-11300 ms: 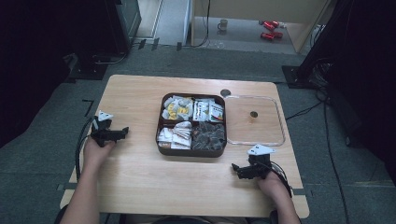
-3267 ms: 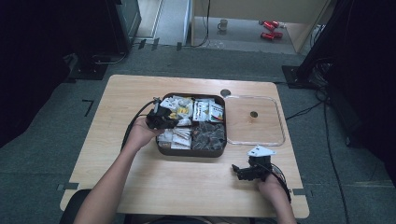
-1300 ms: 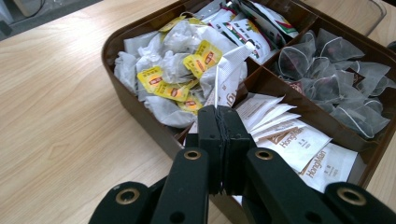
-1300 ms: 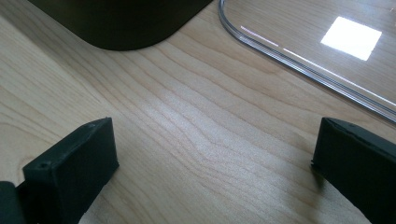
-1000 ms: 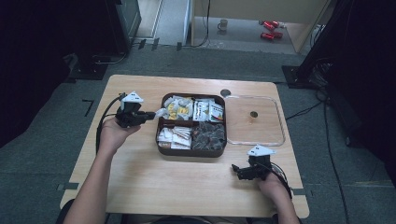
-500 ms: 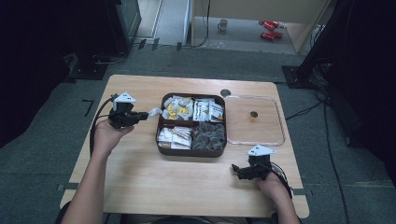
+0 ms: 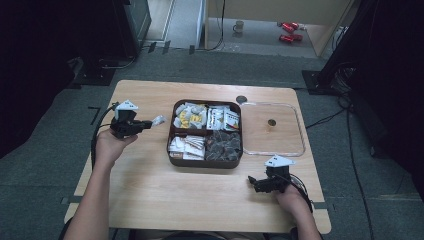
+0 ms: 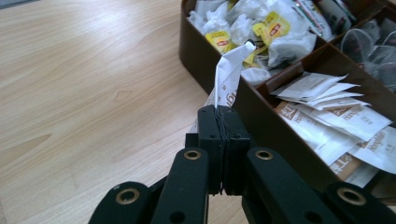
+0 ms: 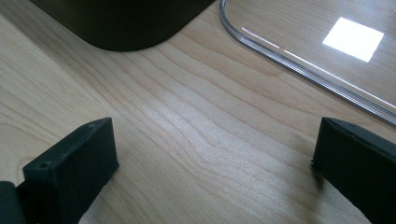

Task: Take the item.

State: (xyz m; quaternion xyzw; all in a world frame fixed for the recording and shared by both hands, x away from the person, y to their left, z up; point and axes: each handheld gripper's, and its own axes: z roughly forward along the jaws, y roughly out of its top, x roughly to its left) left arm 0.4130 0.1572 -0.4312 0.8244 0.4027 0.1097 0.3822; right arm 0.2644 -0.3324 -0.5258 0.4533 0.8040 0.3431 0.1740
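The white sachet (image 8: 229,74) is pinched by one end in the left gripper (image 8: 223,140), held over bare table (image 7: 150,200) just left of the brown box (image 7: 172,131). Gripped so near its edge, it could slide free. The right gripper (image 9: 210,163) rests gaping, empty, beside the clear lid (image 7: 295,150).

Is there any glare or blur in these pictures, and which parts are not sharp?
Right gripper view: a bright square of glare on the clear lid; the near jaws look soft. Left gripper view: the sachet is sharp, the tray contents farther off blur slightly. High view: even light on the table, dark surroundings.
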